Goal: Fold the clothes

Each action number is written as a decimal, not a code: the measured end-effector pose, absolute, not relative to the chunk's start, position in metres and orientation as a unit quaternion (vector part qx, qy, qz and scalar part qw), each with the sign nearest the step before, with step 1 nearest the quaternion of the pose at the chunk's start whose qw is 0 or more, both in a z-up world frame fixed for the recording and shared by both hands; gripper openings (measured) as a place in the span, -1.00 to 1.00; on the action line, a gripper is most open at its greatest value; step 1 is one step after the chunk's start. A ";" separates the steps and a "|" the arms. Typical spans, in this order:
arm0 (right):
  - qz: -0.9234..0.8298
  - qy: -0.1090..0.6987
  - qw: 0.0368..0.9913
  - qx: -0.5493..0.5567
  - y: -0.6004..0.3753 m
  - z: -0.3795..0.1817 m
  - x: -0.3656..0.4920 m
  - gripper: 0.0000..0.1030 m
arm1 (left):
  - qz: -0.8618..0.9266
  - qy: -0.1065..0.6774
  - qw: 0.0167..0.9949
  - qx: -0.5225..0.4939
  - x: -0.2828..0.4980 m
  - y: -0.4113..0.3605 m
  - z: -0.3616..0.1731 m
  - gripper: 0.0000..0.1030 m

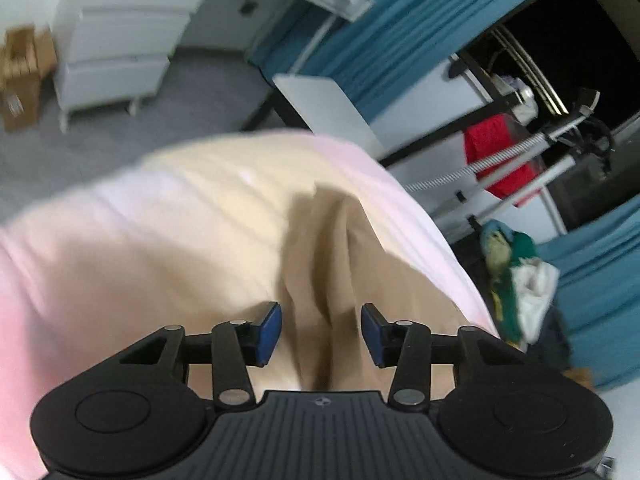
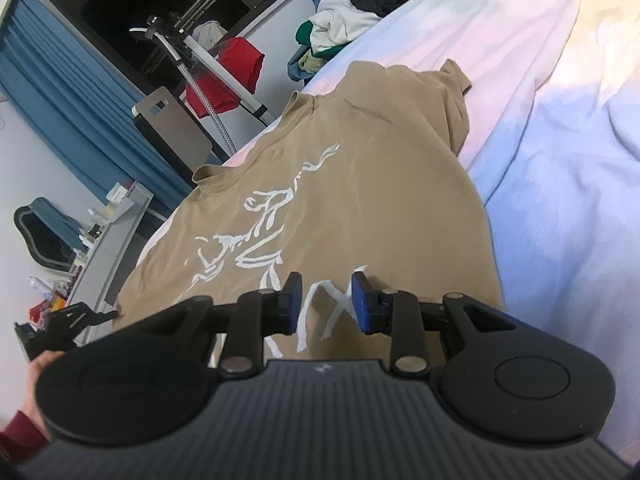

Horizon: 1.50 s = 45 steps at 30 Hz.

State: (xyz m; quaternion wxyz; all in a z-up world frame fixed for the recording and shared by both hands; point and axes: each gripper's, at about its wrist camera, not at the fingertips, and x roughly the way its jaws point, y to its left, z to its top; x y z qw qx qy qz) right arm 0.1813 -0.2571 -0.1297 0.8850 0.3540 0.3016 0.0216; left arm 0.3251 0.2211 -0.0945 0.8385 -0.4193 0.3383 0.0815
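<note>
A tan T-shirt (image 2: 360, 184) with a white line print lies spread flat on a pastel bed sheet (image 2: 560, 160), collar towards the far edge. My right gripper (image 2: 326, 304) hovers over the shirt's near hem, jaws apart, with nothing pinched between the blue pads. In the left wrist view the picture is blurred. My left gripper (image 1: 321, 332) stands open above a raised fold of the tan shirt (image 1: 224, 240), and its pads are not pressing on the cloth. The left gripper (image 2: 80, 316) also shows at the shirt's left edge in the right wrist view, held by a hand (image 2: 40, 360).
A pile of other clothes (image 2: 344, 20) lies at the bed's far end. A garment steamer stand with a red garment (image 2: 228, 76) stands beside the bed, in front of blue curtains (image 2: 60, 92). A cluttered desk (image 2: 100, 248), a white drawer unit (image 1: 116, 52) and cardboard boxes (image 1: 24, 76) line the room.
</note>
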 end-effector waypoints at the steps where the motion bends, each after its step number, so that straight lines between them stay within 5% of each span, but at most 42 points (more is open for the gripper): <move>1: 0.022 0.302 0.885 0.353 -0.257 -0.130 0.181 -0.40 | 0.064 0.344 0.835 -0.425 0.327 0.218 -0.098 -0.14; 5: 0.017 0.298 0.891 0.342 -0.256 -0.127 0.178 -0.40 | 0.029 0.353 0.853 -0.382 0.328 0.189 -0.097 -0.27; 6: 0.017 0.297 0.893 0.339 -0.255 -0.127 0.178 -0.40 | 0.036 0.359 0.864 -0.351 0.329 0.181 -0.094 -0.73; 7: 0.017 0.296 0.894 0.336 -0.255 -0.126 0.177 -0.40 | 0.044 0.364 0.874 -0.319 0.329 0.172 -0.091 -0.80; 14: 0.014 0.288 0.906 0.310 -0.253 -0.123 0.175 -0.40 | 0.119 0.368 0.909 -0.157 0.343 0.135 -0.081 -0.82; 17: 0.008 0.281 0.912 0.300 -0.255 -0.120 0.171 -0.40 | 0.126 0.355 0.919 -0.116 0.337 0.116 -0.077 -0.73; 25: 0.002 0.258 0.914 0.312 -0.274 -0.109 0.156 -0.40 | 0.071 0.351 0.928 -0.101 0.248 0.092 -0.053 0.06; 36: -0.015 0.240 0.923 0.301 -0.291 -0.092 0.138 -0.39 | -0.044 0.476 0.868 -0.136 0.078 0.079 -0.063 0.11; 45: -0.057 0.215 0.930 0.292 -0.307 -0.070 0.112 -0.35 | -0.086 0.500 0.859 -0.072 0.047 0.088 -0.085 0.03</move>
